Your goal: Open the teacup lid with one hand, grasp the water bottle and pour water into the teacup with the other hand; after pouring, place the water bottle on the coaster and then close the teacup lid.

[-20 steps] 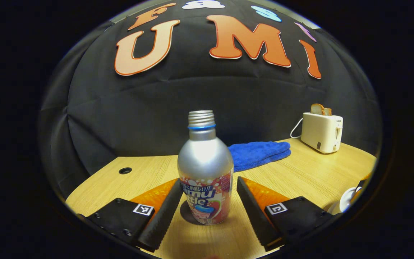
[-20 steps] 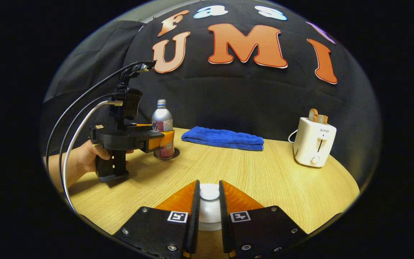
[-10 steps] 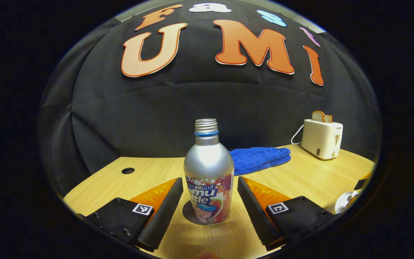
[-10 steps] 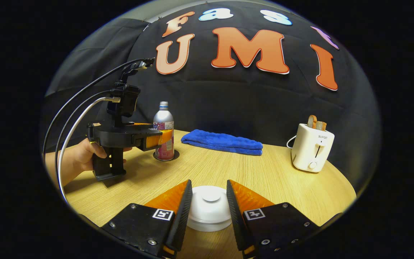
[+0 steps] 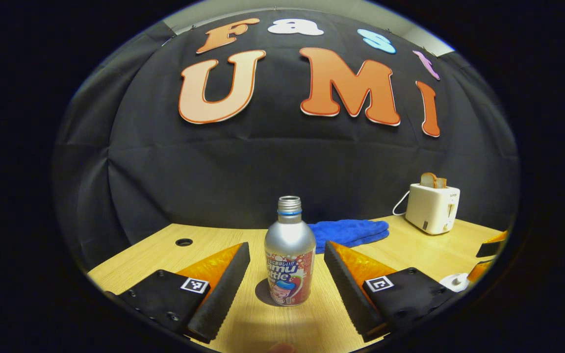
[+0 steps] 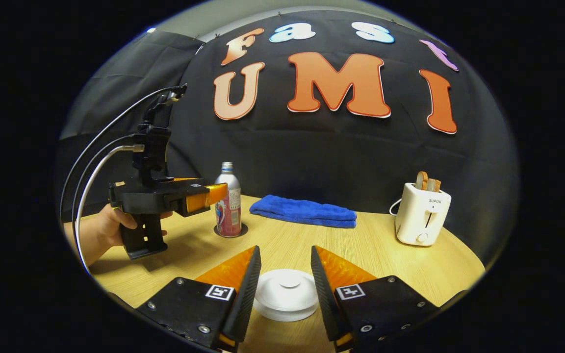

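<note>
Left gripper view: left tool (image 5: 287,267) spread wide, fingers apart from everything. Water bottle (image 5: 290,264) stands upright between and beyond them on a dark round coaster (image 5: 265,295), on the table (image 5: 424,250). Bottle: silver shoulder, bare threaded neck with no cap, blue ring under it, red printed label below. Contents cannot be seen. Blue towel (image 5: 351,230) folded behind it, white toaster (image 5: 432,208) at right with bread in its slots. White teacup lid (image 5: 454,282) low at far right edge.

Right gripper view: right tool (image 6: 283,269) open, fingers flanking the lid (image 6: 287,293) with a gap each side. Lid sits flat and closed on the teacup, small round knob on top; cup interior hidden. Left tool (image 6: 211,195) held by a hand (image 6: 108,228), its tips just beside the bottle (image 6: 228,206), which stands on the coaster (image 6: 231,231). Towel (image 6: 304,212) and toaster (image 6: 422,213) along the back.
</note>
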Demonstrator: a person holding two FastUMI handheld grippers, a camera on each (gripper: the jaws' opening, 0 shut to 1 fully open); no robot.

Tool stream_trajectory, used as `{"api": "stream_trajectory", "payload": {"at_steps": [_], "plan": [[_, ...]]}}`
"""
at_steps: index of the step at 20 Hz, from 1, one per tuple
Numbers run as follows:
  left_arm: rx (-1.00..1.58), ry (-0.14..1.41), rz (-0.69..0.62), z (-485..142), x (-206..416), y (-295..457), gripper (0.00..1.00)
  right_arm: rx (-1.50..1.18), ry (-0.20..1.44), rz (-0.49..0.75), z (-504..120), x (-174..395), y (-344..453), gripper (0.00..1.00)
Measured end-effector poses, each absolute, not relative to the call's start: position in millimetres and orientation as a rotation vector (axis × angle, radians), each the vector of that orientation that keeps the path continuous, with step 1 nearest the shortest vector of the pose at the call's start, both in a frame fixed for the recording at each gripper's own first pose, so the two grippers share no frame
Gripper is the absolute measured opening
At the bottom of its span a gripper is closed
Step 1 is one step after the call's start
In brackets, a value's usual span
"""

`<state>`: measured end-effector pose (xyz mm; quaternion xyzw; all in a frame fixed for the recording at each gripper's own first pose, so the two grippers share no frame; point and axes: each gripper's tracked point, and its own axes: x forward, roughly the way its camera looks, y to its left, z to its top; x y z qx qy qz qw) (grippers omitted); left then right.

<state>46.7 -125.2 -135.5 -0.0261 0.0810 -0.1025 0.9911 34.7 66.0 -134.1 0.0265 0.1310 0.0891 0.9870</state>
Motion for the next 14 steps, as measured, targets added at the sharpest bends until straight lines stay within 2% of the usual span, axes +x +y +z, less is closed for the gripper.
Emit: {"api": "stream_trajectory", "payload": {"at_steps": [7,8,10,11,12,14], "plan": [[-0.116,0.103,-0.11,-101.8,-27.4,-93.5,0.99,0.063,0.126,0.113,-81.5,30.2,51.4,0.75],[-0.12,0.095,-0.098,-96.9,-36.2,-89.8,0.94,0.066,0.112,0.105,-75.8,29.2,48.9,0.78],[-0.109,0.079,-0.078,-88.5,-51.1,-84.3,0.98,0.07,0.093,0.087,-68.7,27.7,42.4,0.79],[-0.101,0.069,-0.069,-84.7,-56.5,-82.9,0.94,0.073,0.086,0.076,-66.6,27.3,38.9,0.79],[-0.092,0.067,-0.061,-83.8,-61.5,-82.2,1.0,0.076,0.082,0.07,-64.6,26.5,36.1,0.79],[-0.077,0.061,-0.056,-80.8,-67.6,-82.5,0.97,0.077,0.081,0.062,-65.4,24.9,31.9,0.79]]}}
